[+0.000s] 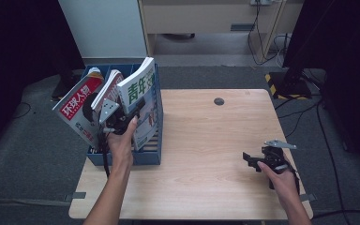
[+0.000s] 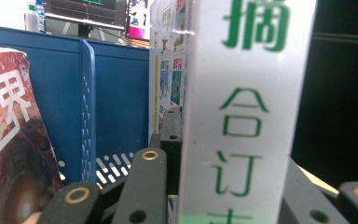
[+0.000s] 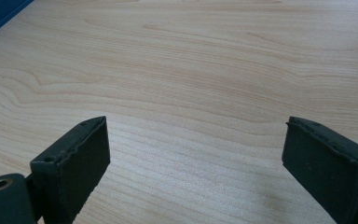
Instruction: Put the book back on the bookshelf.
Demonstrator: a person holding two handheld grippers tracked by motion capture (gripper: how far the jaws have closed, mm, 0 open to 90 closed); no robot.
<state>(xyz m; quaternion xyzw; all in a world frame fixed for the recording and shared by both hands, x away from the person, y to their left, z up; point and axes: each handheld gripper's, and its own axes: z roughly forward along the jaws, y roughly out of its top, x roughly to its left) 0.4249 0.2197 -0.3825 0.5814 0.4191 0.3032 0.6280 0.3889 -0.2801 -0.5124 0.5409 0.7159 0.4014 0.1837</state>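
Left gripper (image 1: 132,108) is pinching the green-titled magazine (image 1: 139,84) at the blue rack (image 1: 157,154), ideally lifting straight along its divider; right gripper (image 1: 253,160) is resting spread above the table (image 1: 206,136).

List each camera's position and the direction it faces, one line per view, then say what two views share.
High view: above the person's side, looking forward and down on the wooden table; both forearms enter from below, left gripper at the blue file rack, right gripper over bare wood.
Left gripper view: rides the left gripper, facing into the rack; its jaws clamp the green-lettered magazine, beside the red magazine.
Right gripper view: rides the right gripper, looking down at the tabletop; jaws spread apart.
Shared: high and left gripper views both show the rack and green-lettered magazine.
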